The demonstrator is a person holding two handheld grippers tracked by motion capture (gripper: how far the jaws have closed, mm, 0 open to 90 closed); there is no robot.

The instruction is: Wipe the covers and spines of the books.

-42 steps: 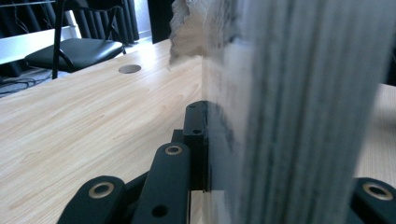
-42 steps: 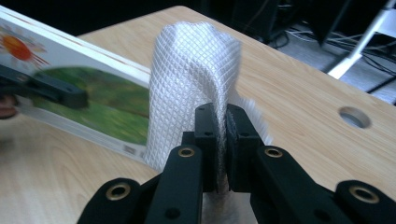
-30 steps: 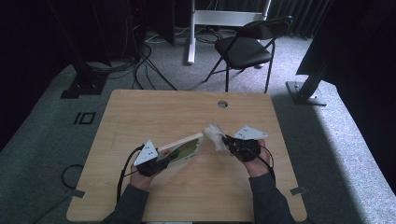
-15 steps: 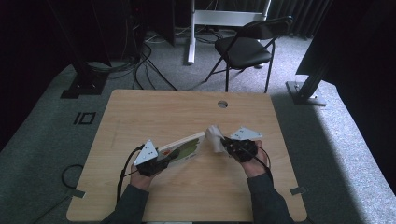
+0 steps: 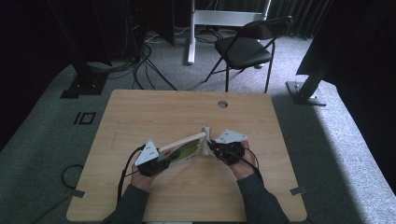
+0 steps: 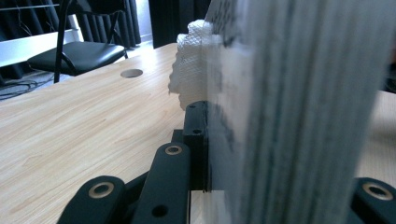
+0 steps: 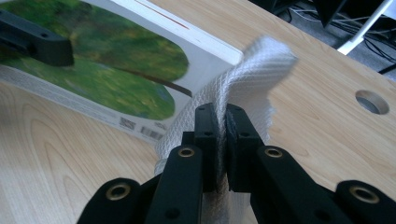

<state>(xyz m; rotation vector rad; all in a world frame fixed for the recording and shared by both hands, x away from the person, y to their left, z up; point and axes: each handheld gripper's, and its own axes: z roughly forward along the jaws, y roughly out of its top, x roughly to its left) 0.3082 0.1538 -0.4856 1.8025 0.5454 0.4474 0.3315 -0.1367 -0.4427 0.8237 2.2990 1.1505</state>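
Toward the near edge of the light wooden desk, left of centre: grips with the left tongs the near-left end of a white-bound book with a green painted picture on its cover. Clamps it firmly, page block between the jaws, as seen from the left gripper view. Holds it tilted, raised on its long edge, far-right end pointing toward the middle of the desk.

Just right of centre, equally near: pinches with the right tongs a white waffle-weave cloth, jaws pressed almost together with only the fabric between. Presses the bunched cloth against the far-right corner of the book, wrapping over that corner in the right gripper view.

Since a second ago: hardly shifts at all. Keeps the book at the same slant and the left tongs in the same spot; nudges the cloth only slightly along the book's end, from a little higher to snug against the corner. Probably means a wipe of the book's edge or cover in progress, short strokes and not a carry or a put-down; cannot say how much is left.

Counted, near to far: two tongs, both loaded; one book; one cloth; one round cable hole close to the desk's far edge, right of centre; beyond the desk, on grey carpet, one black folding chair.
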